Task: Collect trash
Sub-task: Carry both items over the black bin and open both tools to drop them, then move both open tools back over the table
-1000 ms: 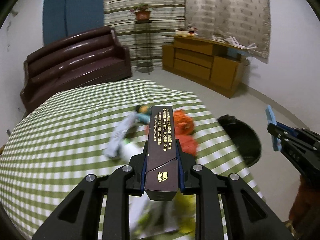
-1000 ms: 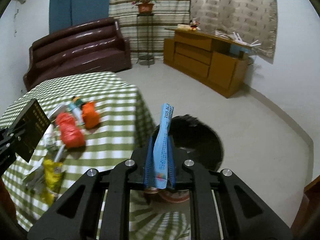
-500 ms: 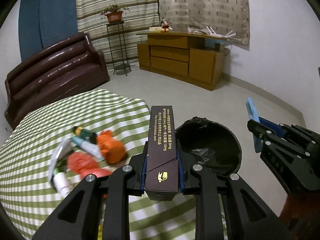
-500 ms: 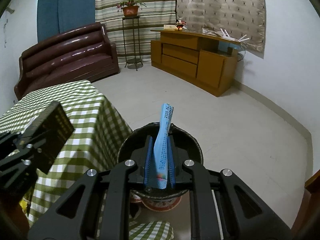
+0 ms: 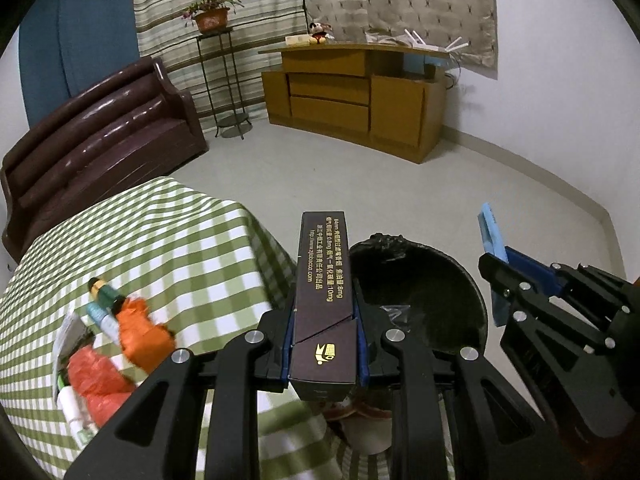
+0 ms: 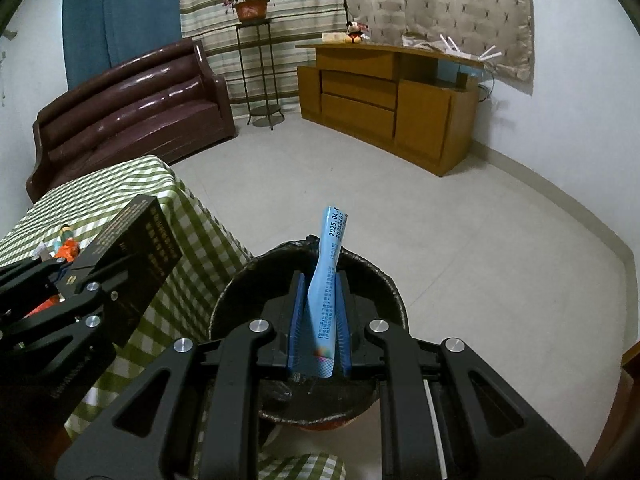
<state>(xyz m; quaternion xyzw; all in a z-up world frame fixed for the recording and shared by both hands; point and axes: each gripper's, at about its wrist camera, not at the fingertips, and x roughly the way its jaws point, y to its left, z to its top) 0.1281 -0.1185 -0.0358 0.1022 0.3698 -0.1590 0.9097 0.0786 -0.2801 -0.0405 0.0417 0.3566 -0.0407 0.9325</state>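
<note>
A pale tiled floor fills the middle of both views, with a glossy brown sofa at the upper left and a wooden sideboard upper centre. A second ago both views looked mostly at the green-checked tablecloth; now the cloth sits lower left and the black-lined trash bin lies under the tools, so both loads seem almost placed for dropping. The left gripper pinches a dark, rigid cigarette box with gold print, its far end at the bin's left rim, perhaps not fully over the mouth. The right gripper is clamped on a thin, creased blue wrapper that stands up limp and curled, directly above the bin in its own view. The bin's liner looks crinkled and shiny. On the cloth, lower left of the left view, lie crumpled orange wrappers, a red bag and a small tube, not yet collected.
</note>
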